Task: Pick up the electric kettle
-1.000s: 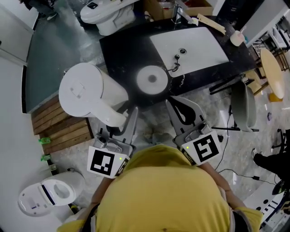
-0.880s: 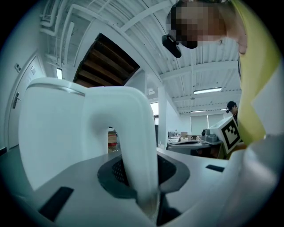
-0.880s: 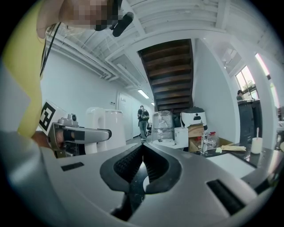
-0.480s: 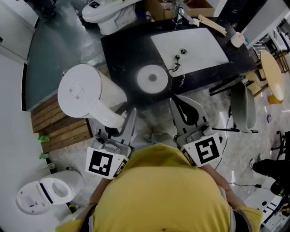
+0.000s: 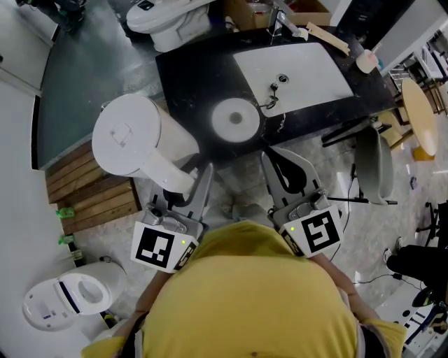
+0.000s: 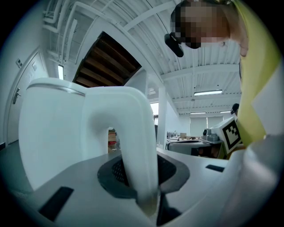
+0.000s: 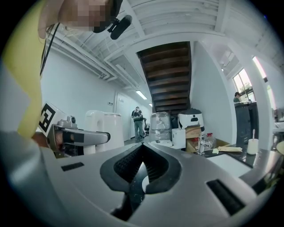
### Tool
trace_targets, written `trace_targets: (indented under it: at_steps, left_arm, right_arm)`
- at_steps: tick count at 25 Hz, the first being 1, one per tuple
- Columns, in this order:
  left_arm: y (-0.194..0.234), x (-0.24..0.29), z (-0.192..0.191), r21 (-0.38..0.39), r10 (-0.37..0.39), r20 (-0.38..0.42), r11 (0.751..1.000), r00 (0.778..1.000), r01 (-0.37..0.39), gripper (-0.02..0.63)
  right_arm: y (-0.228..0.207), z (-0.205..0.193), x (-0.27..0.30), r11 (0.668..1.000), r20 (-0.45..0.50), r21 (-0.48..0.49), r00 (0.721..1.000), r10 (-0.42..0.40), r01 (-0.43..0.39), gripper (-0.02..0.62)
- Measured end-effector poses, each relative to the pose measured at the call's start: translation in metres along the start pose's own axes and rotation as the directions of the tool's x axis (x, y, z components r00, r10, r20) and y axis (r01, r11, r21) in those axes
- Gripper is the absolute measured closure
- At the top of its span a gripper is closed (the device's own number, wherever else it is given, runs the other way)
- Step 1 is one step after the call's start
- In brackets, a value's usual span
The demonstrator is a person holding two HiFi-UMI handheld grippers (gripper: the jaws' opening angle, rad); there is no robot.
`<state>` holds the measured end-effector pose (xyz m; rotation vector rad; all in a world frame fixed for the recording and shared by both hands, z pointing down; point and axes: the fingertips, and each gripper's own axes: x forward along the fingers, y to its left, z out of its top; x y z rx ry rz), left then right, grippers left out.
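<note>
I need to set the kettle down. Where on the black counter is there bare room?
Bare counter lies left of the round base, whose top is also free. The sink fills the right part; the far edge near the tap is cluttered.

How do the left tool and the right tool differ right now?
The left tool grips the handle of the white kettle; the right tool is shut on nothing. The left tool holds the kettle clear of its round base; the right tool hangs free by the black counter. Both point forward, side by side.
</note>
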<state>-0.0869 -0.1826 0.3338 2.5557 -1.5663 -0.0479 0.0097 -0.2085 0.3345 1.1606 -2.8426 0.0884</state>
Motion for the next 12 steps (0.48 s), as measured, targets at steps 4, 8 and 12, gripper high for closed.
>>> trace_targets:
  at_steps: [4,8,12]
  left_arm:
    - [0.002,0.001,-0.003,0.016,-0.026,-0.017,1.000,1.000,0.027,0.522]
    - [0.004,0.002,-0.007,0.032,-0.059,-0.022,0.998,0.998,0.059,0.522]
    - [0.006,0.001,-0.009,0.035,-0.084,-0.018,0.996,0.996,0.085,0.522]
  right_arm:
    - [0.002,0.000,0.001,1.000,-0.002,-0.014,1.000,-0.006,0.006,0.577]
    - [0.006,-0.002,0.003,0.999,0.007,-0.028,1.000,-0.022,0.022,0.578]
    - [0.012,-0.007,0.005,0.999,0.010,-0.018,0.999,-0.040,0.040,0.577]
